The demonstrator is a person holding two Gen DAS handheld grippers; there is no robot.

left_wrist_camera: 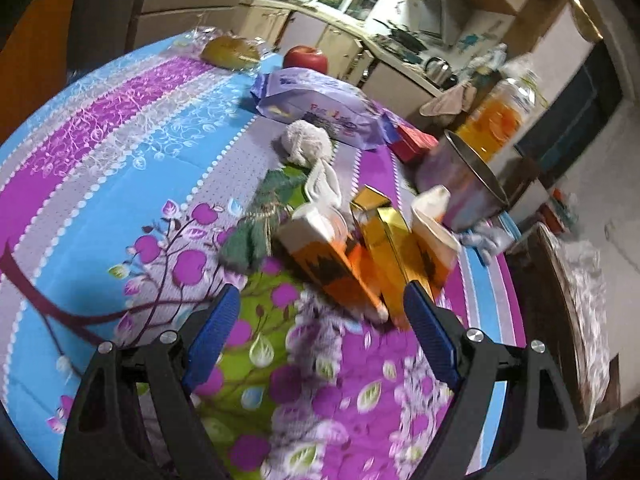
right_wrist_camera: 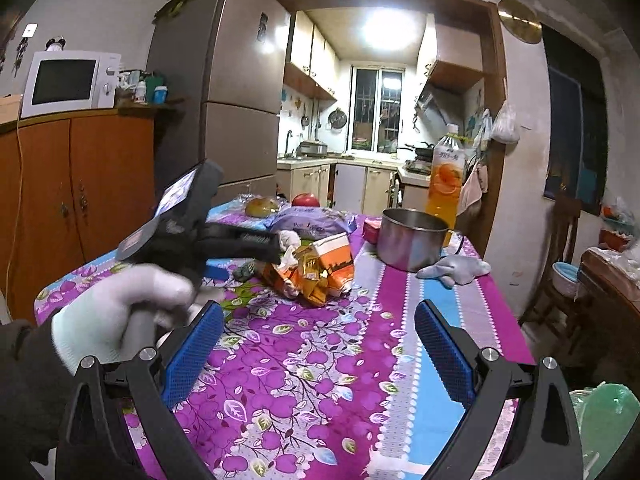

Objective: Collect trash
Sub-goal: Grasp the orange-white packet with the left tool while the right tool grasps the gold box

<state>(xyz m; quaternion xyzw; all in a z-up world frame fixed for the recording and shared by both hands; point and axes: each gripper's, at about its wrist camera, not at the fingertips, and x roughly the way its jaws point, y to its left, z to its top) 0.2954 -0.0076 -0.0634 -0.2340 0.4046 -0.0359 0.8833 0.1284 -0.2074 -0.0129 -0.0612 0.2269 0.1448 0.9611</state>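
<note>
A table covered with a purple, blue and white floral tablecloth [right_wrist_camera: 320, 360] fills both views, with a kitchen doorway behind it. Near the middle of the cloth lies the trash: a crumpled orange and white paper carton [left_wrist_camera: 332, 256] with a shiny gold foil wrapper [left_wrist_camera: 384, 236] pressed against it and a wad of white tissue [left_wrist_camera: 326, 184] at its far end. Just beyond the carton sit a dark green scouring cloth [left_wrist_camera: 256, 224] and a fluffy grey-white ball [left_wrist_camera: 306, 144], then a lilac plastic packet of wipes [left_wrist_camera: 316, 104], a red apple [left_wrist_camera: 306, 58] and a yellow-brown pear in clear wrap [left_wrist_camera: 232, 52]. To the carton's right stand a steel pot [right_wrist_camera: 412, 238], a tall bottle of orange drink [right_wrist_camera: 446, 176] and a small red box [right_wrist_camera: 372, 228]; a grey glove [right_wrist_camera: 456, 270] lies in front of the pot.

The left gripper [left_wrist_camera: 322, 312] points down at the near end of the carton, its blue-padded jaws spread wide with nothing between them. In the right wrist view a white-gloved hand [right_wrist_camera: 116, 312] holds it by the handle, to the carton's left. The right gripper [right_wrist_camera: 320, 336] hovers over bare cloth, nearer the viewer than the carton, jaws also wide apart and empty
</note>
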